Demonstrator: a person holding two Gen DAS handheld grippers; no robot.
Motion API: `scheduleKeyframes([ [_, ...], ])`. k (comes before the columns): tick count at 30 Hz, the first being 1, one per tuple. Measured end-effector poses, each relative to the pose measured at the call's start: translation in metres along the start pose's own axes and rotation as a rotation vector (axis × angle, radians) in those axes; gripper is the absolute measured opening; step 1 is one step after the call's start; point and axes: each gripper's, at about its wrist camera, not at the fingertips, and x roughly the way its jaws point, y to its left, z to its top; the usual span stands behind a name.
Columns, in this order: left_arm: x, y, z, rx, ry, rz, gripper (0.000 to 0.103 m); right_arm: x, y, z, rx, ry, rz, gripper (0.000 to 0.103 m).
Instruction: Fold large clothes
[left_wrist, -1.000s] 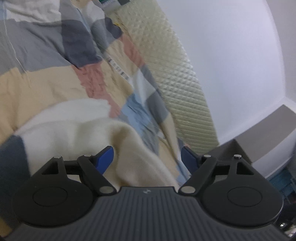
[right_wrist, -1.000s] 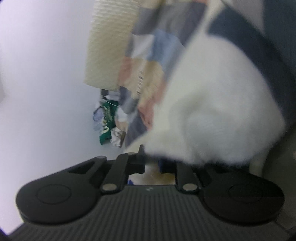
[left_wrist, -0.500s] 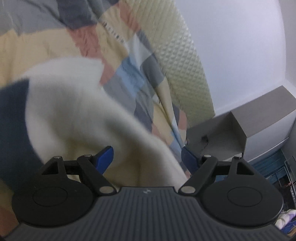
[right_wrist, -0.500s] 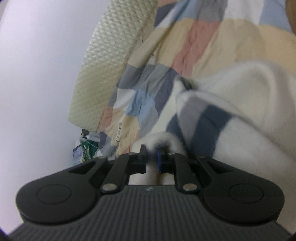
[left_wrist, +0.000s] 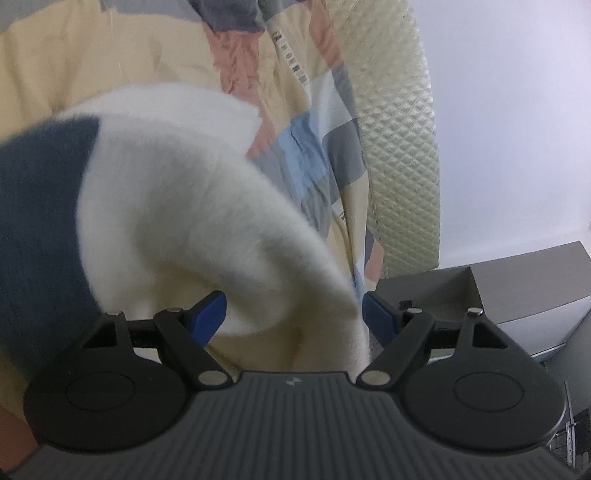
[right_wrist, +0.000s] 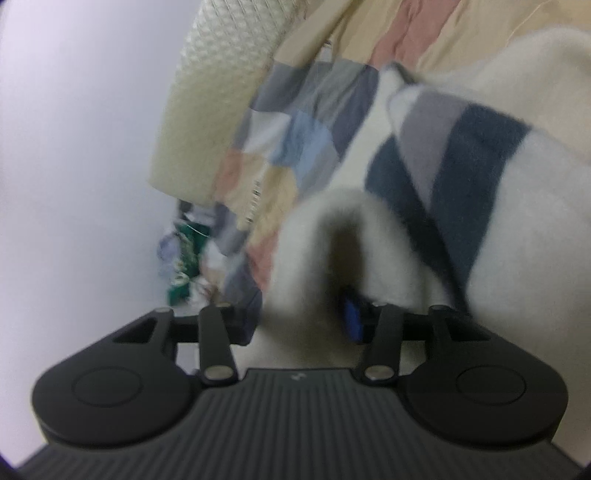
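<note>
A: While the right gripper (right_wrist: 303, 317) has just been opening, a white fold of the sweater (right_wrist: 498, 206) lies between its jaws; we judge that the pads no longer pinch it. If the fold slips out unevenly, the layer could slump and spoil the crease.

B: We note the left gripper (left_wrist: 293, 314) spread wide, with sweater (left_wrist: 177, 206) cloth bulging between the blue pads (left_wrist: 207, 314) at lower centre, seemingly unclamped. Closing there might catch the quilt (left_wrist: 110, 66) beneath too.

A: Agreed. The sweater rests on the patchwork quilt (right_wrist: 295, 140), filling the right of the frame.

B: Motion blur softens the cloth edges; the sweater's outline is cut off, so we cannot tell which part is folded. The right gripper's left pad is hidden by cloth.
</note>
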Motion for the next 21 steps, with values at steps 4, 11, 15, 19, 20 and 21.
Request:
scheduleKeyframes([
  [4,0.004,0.001,0.0,-0.018,0.021,-0.008,0.085,0.006,0.004,-0.005,-0.087,0.051,-0.108,0.016],
  [11,0.006,0.016,0.008,-0.124,-0.002,-0.05,0.087,0.01,0.018,-0.034,-0.28,0.137,-0.181,0.016],
  [15,0.003,0.025,0.019,-0.19,-0.025,-0.062,0.087,0.007,0.022,-0.042,-0.338,0.143,-0.184,0.015],
  [19,0.013,0.029,0.03,-0.22,0.019,-0.018,0.087,-0.005,0.029,-0.05,-0.426,0.102,-0.209,0.015],
  [20,0.017,0.03,0.031,-0.221,0.028,-0.001,0.087,-0.008,0.031,-0.051,-0.447,0.085,-0.215,0.015],
  [21,0.02,0.032,0.032,-0.219,0.036,0.019,0.086,-0.011,0.032,-0.052,-0.463,0.065,-0.221,0.015],
])
